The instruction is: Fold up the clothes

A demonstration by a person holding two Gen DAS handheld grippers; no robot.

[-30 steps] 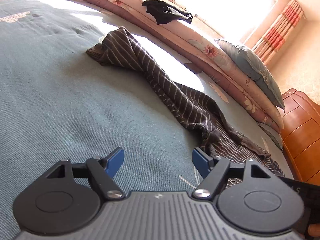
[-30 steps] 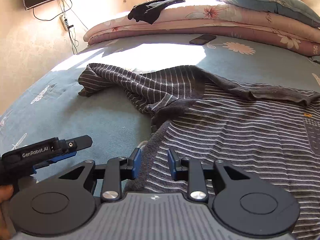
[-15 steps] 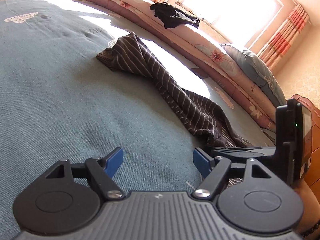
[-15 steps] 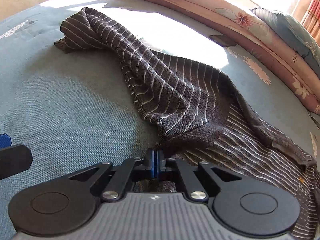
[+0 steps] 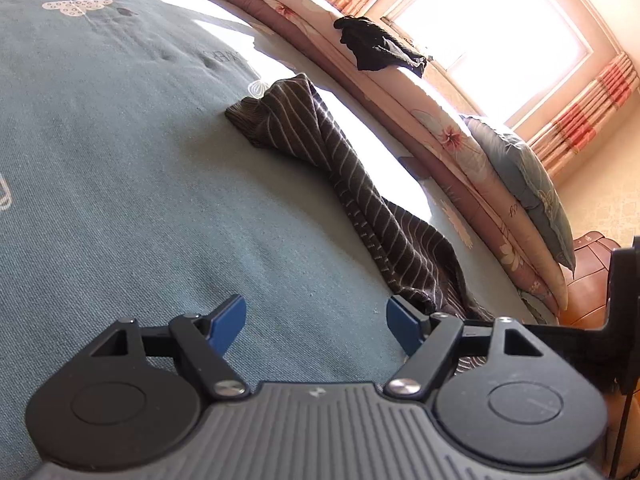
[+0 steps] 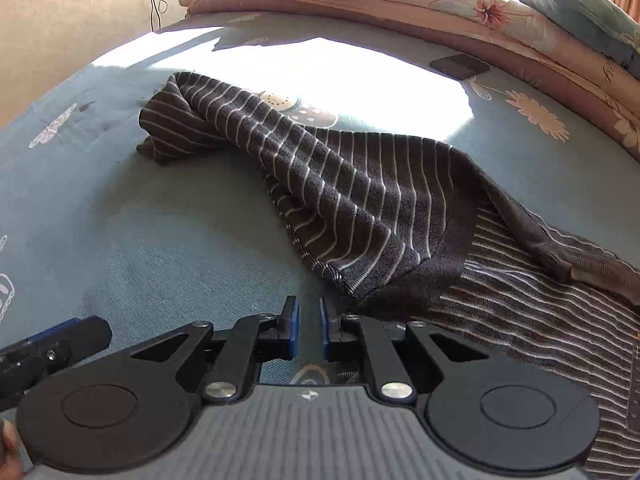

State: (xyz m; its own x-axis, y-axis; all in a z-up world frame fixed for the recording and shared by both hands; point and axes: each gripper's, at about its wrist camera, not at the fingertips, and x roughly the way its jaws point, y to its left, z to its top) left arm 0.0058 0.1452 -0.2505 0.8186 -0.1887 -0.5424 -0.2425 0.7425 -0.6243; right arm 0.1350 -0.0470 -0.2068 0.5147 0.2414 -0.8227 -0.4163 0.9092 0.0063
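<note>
Left wrist view shows the left hand-held gripper (image 5: 316, 322) low over bare blue bed (image 5: 120, 200) cover, its blue pads spread wide with nothing between them; the striped sweater (image 5: 360, 200) trails away beyond its right pad toward the bed's far edge, where a folded quilt (image 5: 460, 148) and a black garment (image 5: 380, 46) lie. In the right wrist view the right hand-held gripper (image 6: 309, 330) has its pads only a narrow gap apart and empty, poised just left of the sweater (image 6: 360, 200) where sleeve meets body. The sweater is dark grey knit with thin pale stripes: its sleeve runs crumpled toward the bed's left side, its body spreads toward the right, its collar band lying loose across it; a phone (image 6: 459, 66) lies near the far edge. It is plainly not folded. Folding it well probably calls for pinching the sleeve seam cleanly, taking both layers without catching the bed cover, while the left gripper takes the cuff end, so the sleeve draws straight before it is laid across the body.
</note>
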